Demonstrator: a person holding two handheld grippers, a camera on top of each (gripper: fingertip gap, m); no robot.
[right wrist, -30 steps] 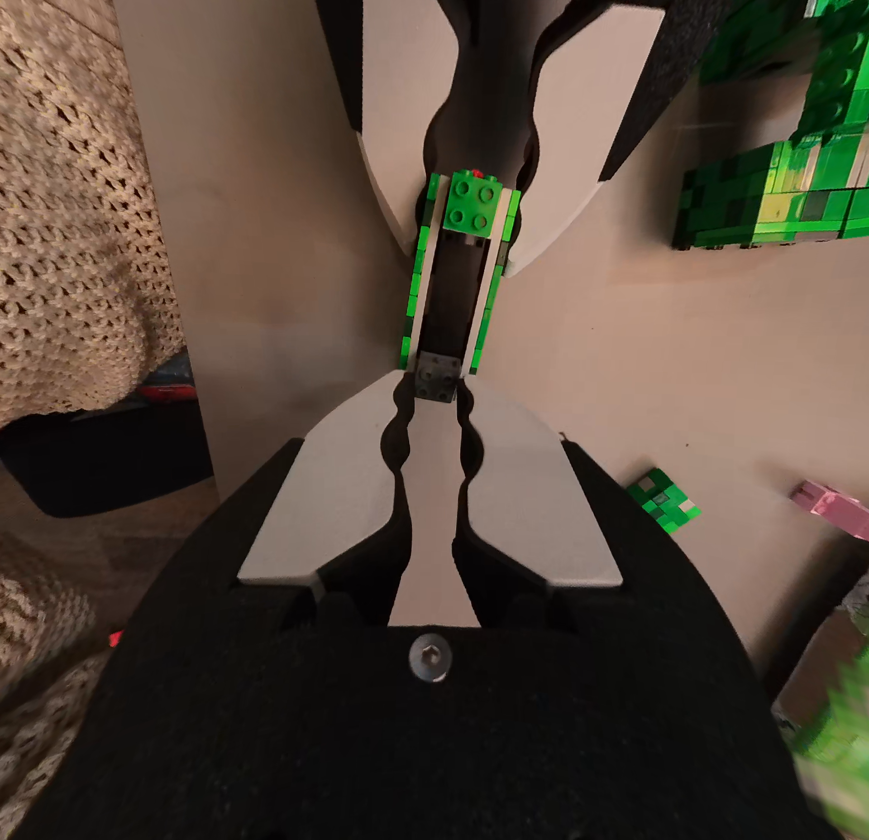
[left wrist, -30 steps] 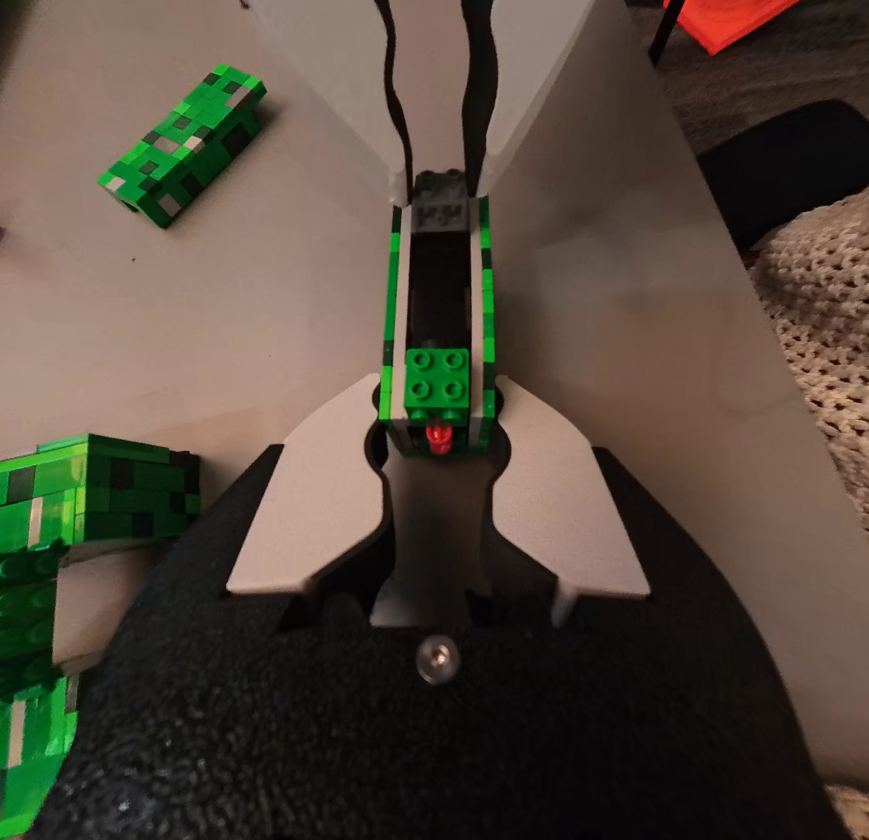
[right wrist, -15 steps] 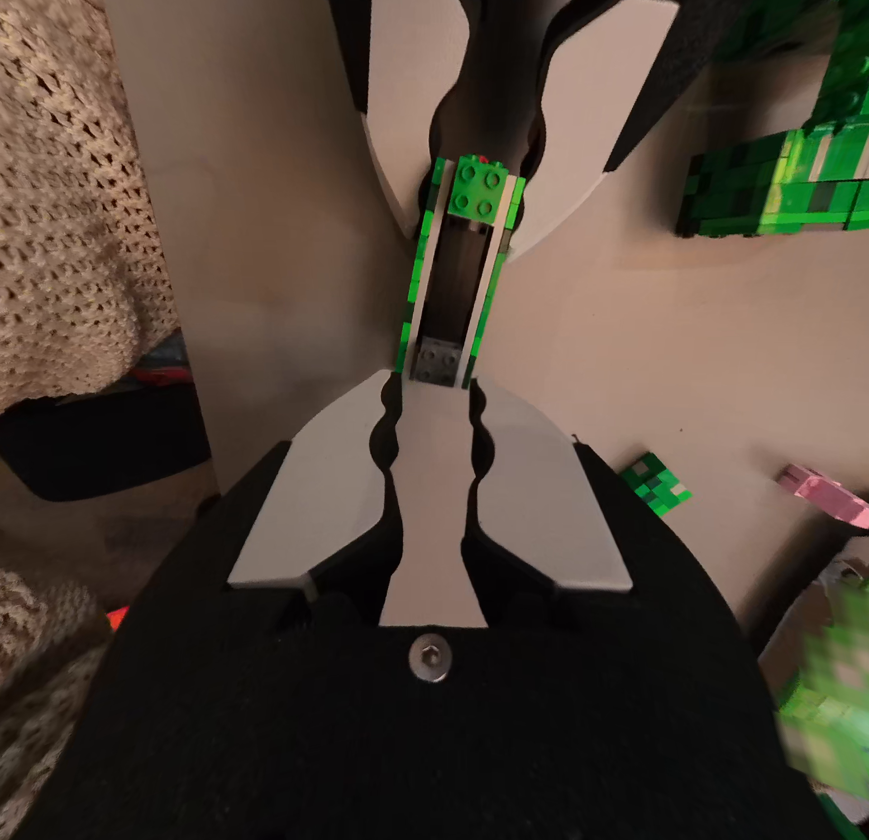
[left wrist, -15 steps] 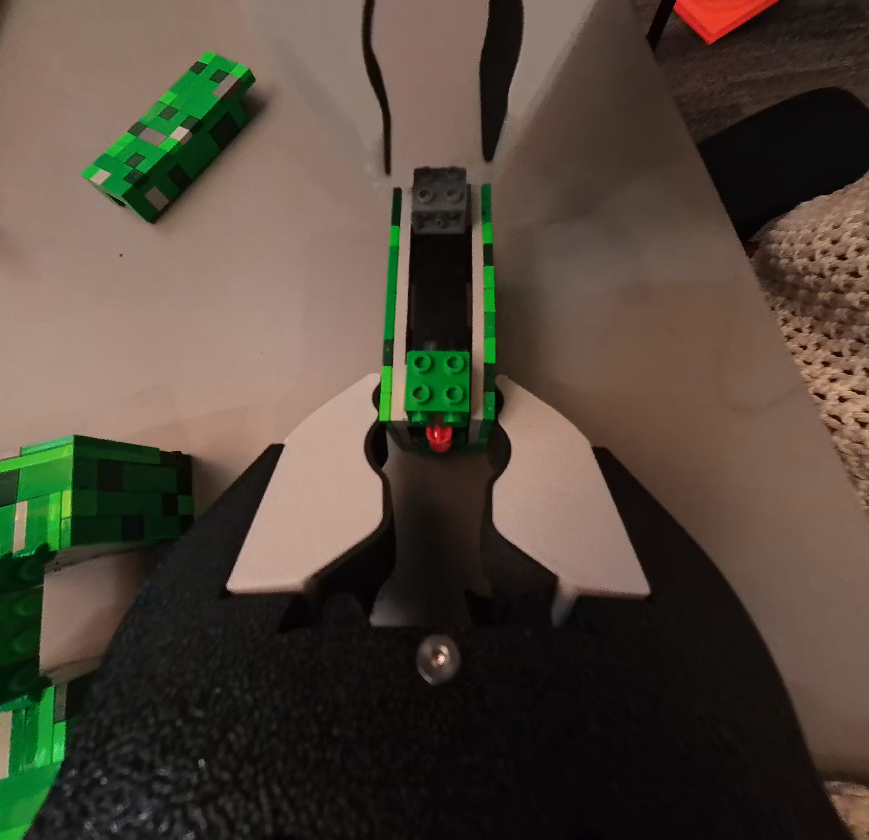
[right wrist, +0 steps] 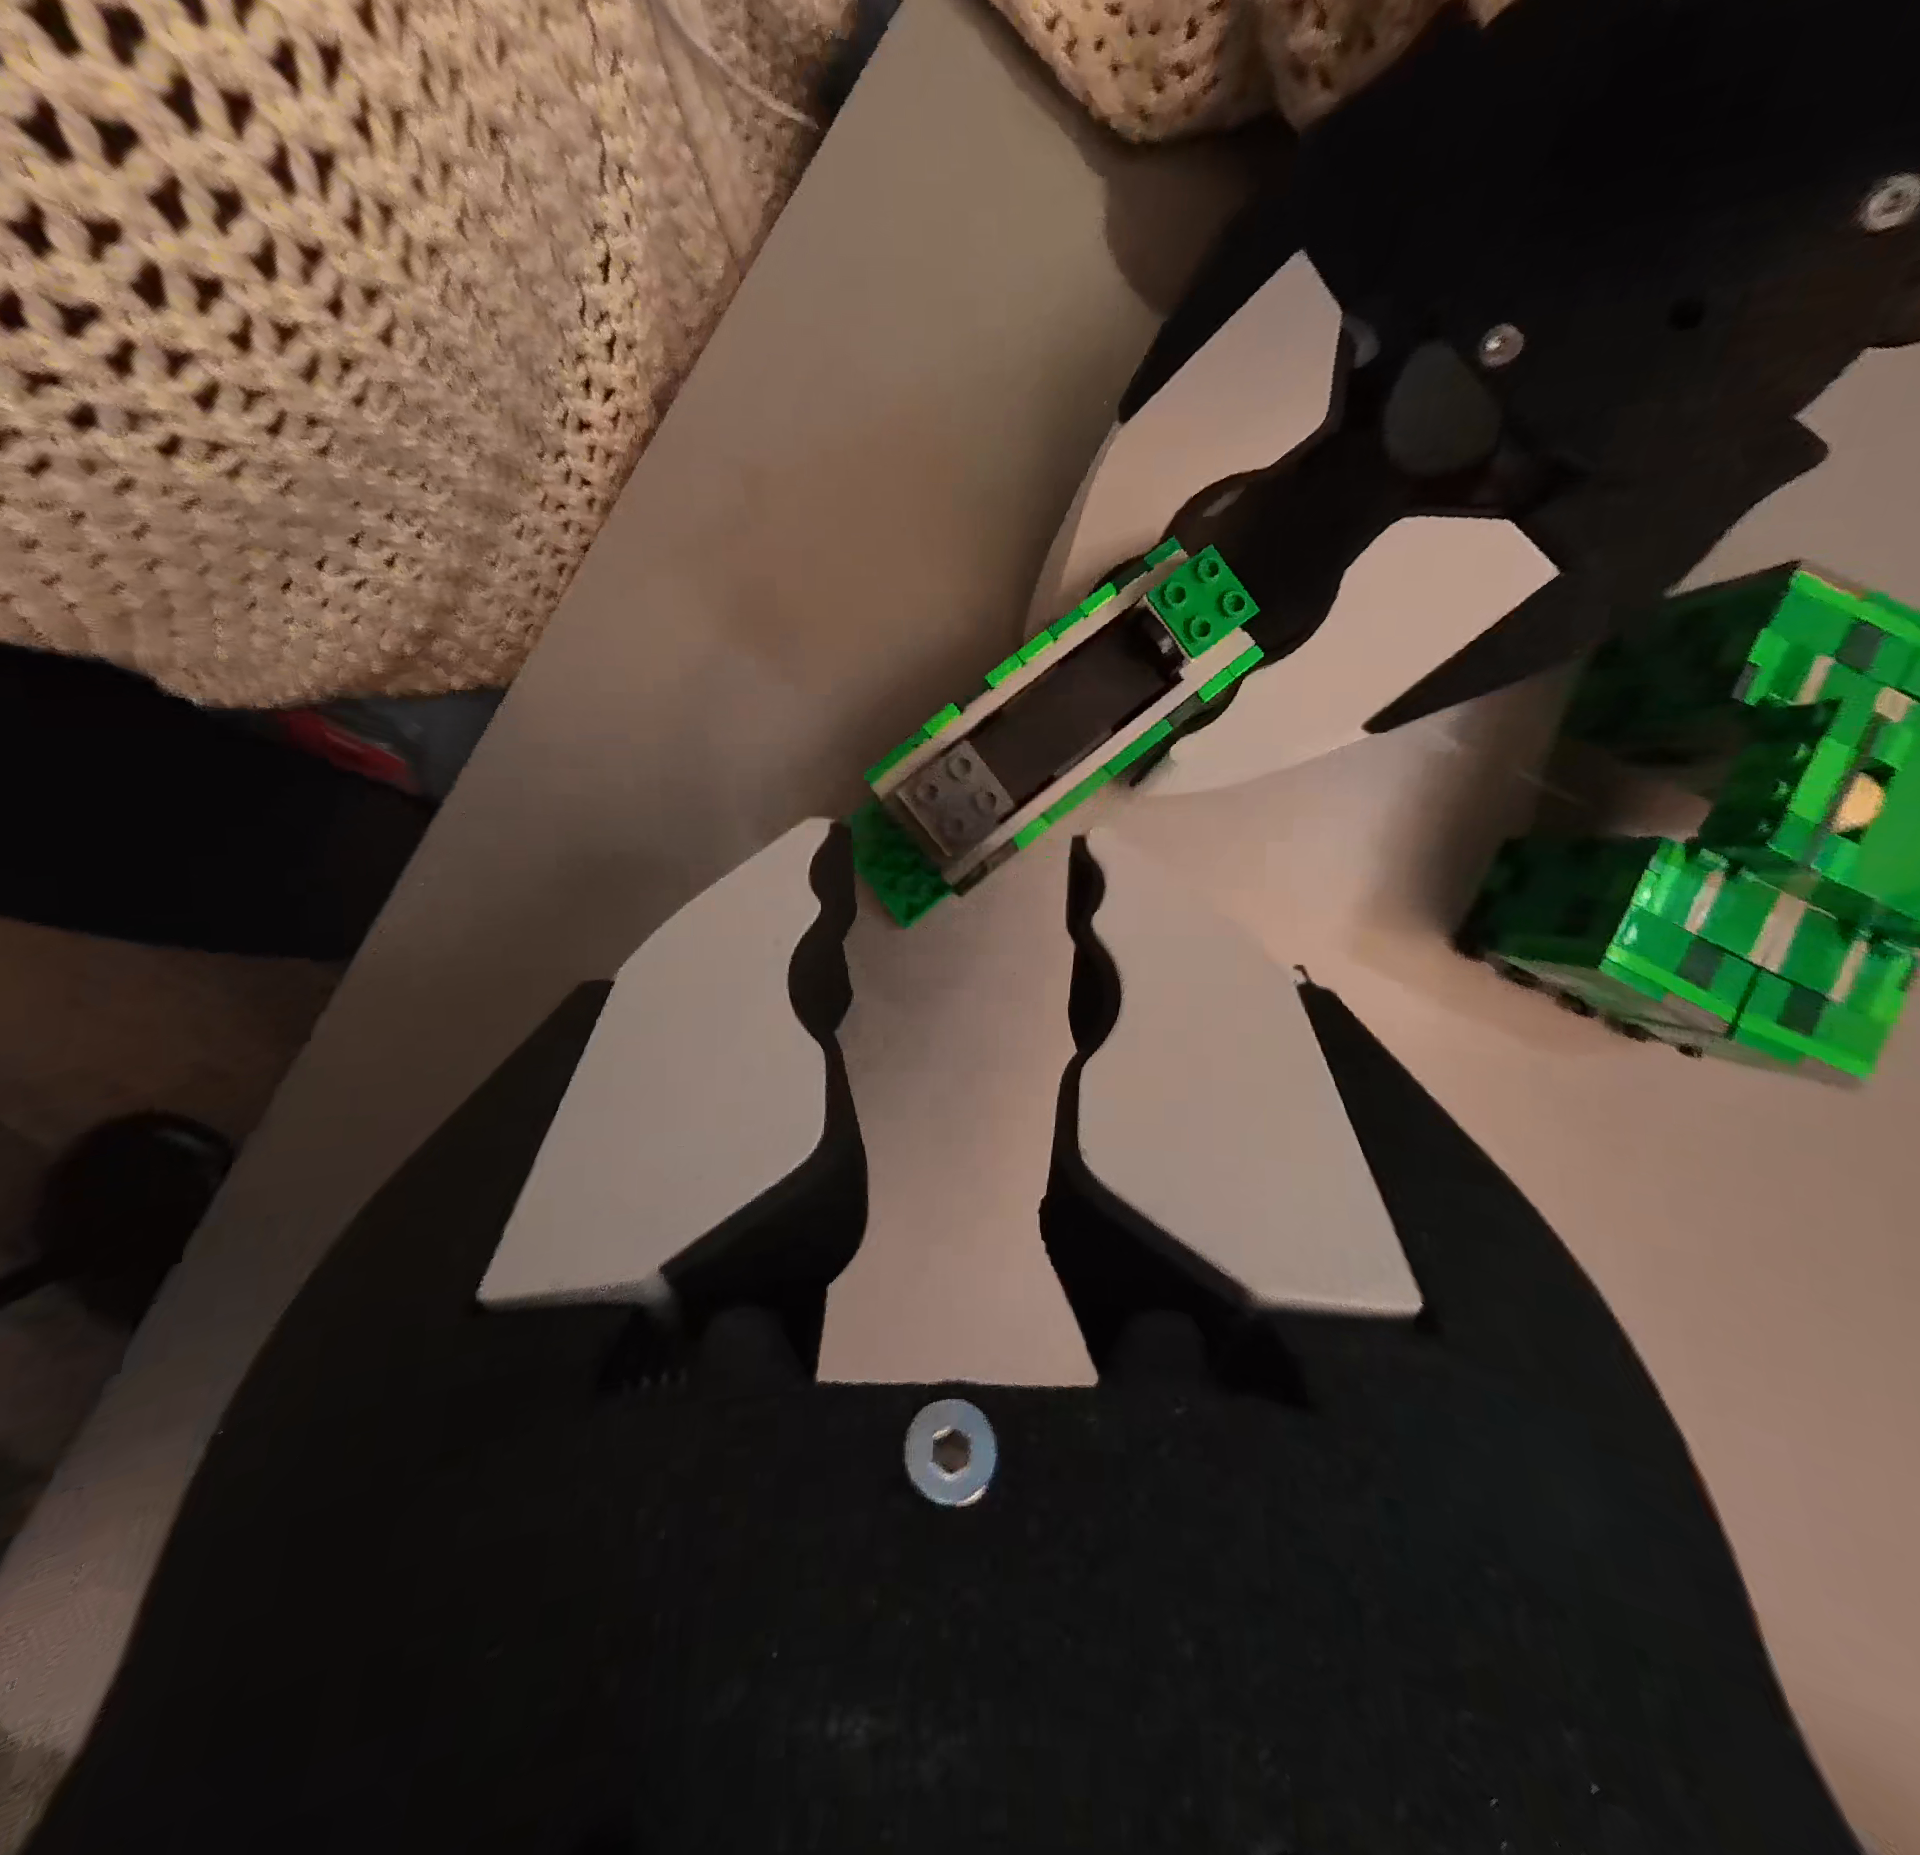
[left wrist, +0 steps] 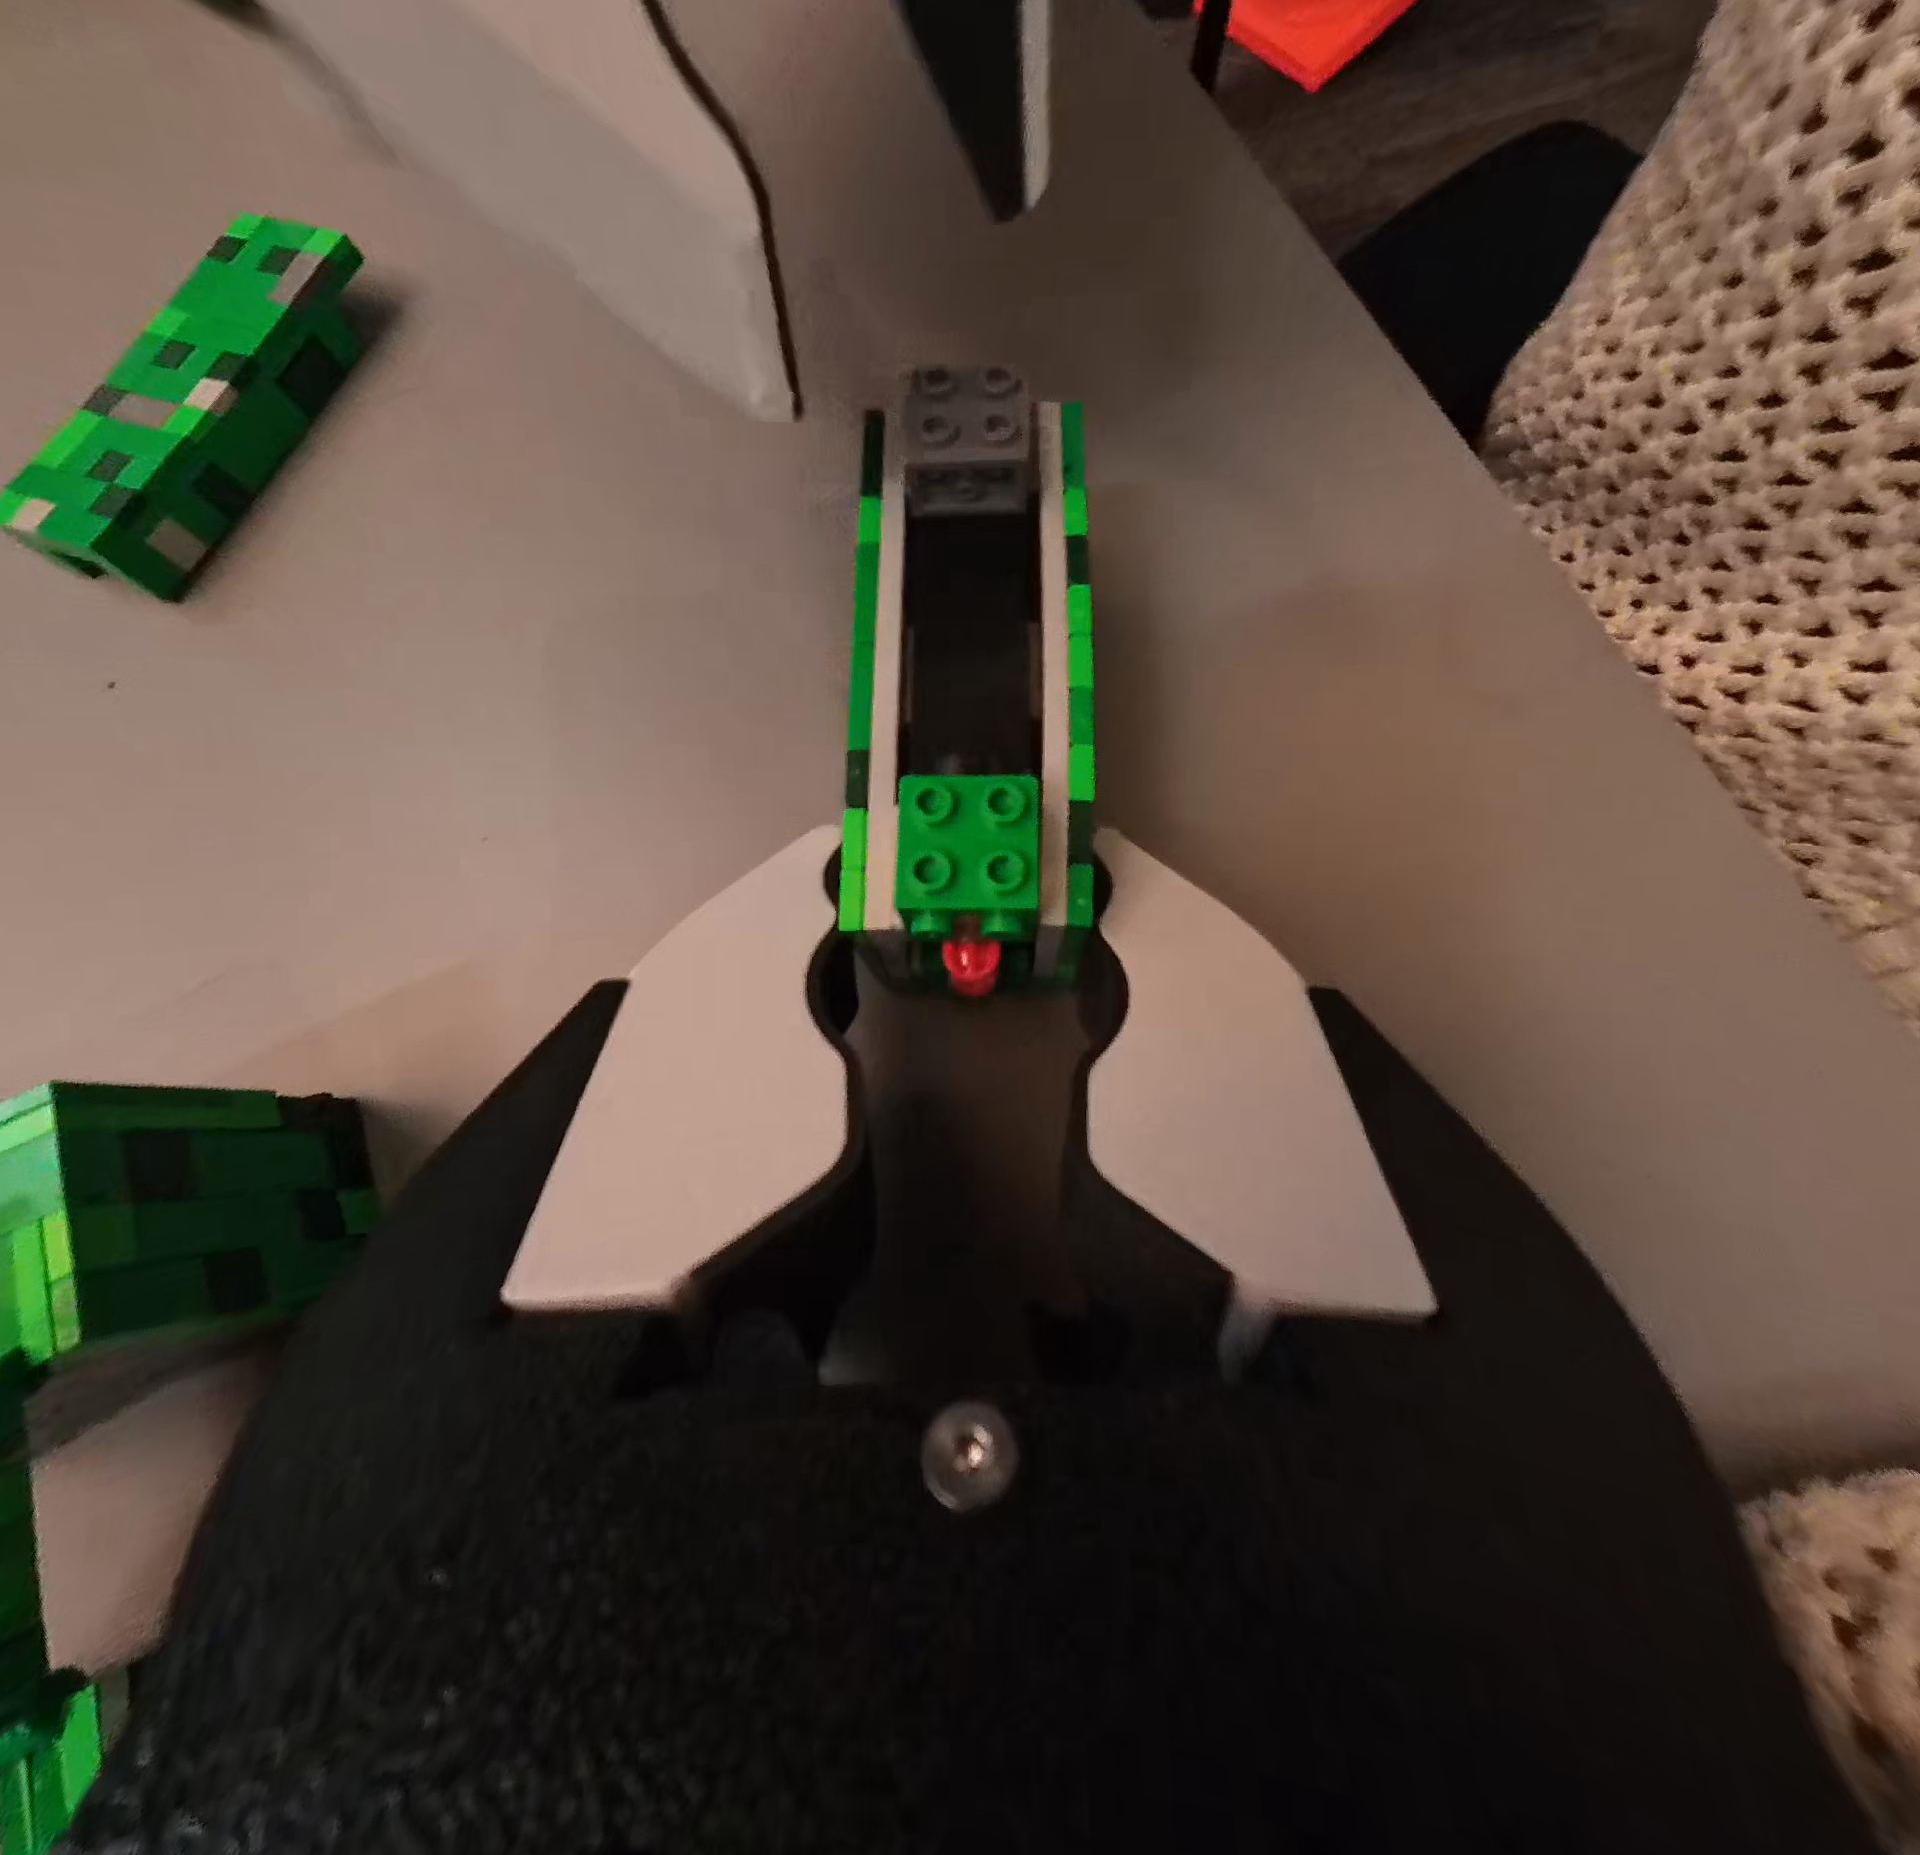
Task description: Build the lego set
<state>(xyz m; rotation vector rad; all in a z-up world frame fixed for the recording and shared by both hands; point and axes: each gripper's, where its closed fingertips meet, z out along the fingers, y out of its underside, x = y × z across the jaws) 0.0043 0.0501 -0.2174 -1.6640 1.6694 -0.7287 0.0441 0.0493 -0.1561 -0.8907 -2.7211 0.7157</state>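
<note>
The left gripper (left wrist: 968,958) clamps the green-brick end of the long module (left wrist: 969,662) near the desk's (left wrist: 520,662) edge, likely steadying it, while the right gripper (right wrist: 951,855) hangs spread, touching nothing.

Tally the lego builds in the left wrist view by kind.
Long hollow assembly, held in the left gripper: 1
Small loose green block: 1
Large green build, partly cut off at the frame edge: 1
Total: 3
</note>
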